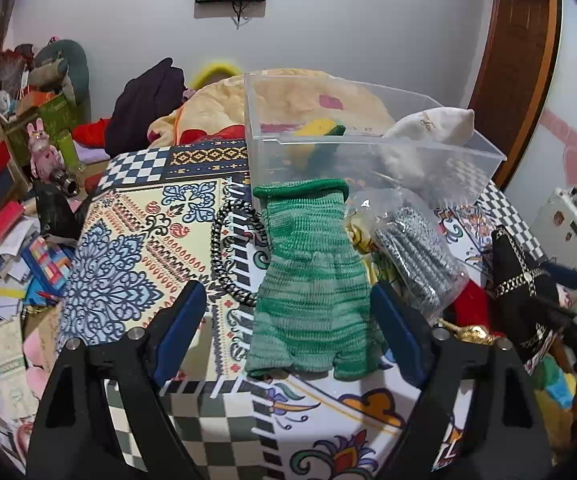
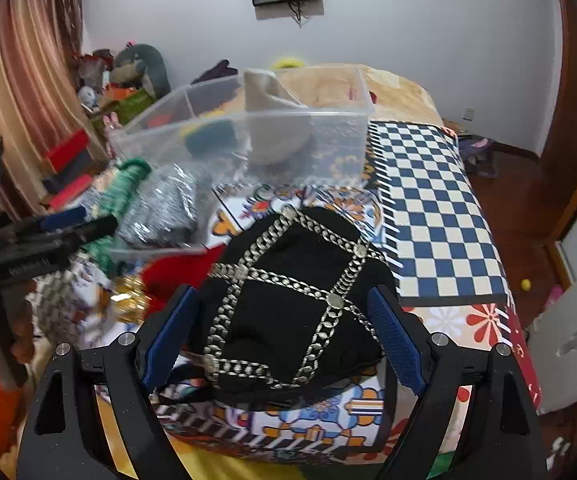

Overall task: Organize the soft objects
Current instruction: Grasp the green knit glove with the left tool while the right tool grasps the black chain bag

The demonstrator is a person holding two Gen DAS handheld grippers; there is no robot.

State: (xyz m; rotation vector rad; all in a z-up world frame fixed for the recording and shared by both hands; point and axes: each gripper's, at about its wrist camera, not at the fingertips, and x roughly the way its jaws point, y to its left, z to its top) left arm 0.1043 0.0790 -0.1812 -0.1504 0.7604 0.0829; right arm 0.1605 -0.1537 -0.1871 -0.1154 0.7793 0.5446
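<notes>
A green knit glove (image 1: 312,276) lies flat on the patterned tablecloth (image 1: 136,248). My left gripper (image 1: 288,332) is open, with the glove's finger end between its blue pads, not clamped. My right gripper (image 2: 284,332) is open around a black cap with silver chains (image 2: 292,300), which rests on the table; the cap also shows in the left wrist view (image 1: 520,276). A clear plastic bin (image 1: 368,152) stands behind the glove and holds a yellow-green sponge (image 1: 320,128) and a cream cloth item (image 1: 436,124). The bin also shows in the right wrist view (image 2: 280,140).
A black-and-white coiled cord (image 1: 228,252) lies left of the glove. A bag of steel scourers (image 1: 416,256) lies to its right, with red cloth (image 1: 472,304) and a gold item (image 1: 472,332) beyond. Clutter fills the floor at left. A blanket-covered bed (image 1: 288,100) is behind.
</notes>
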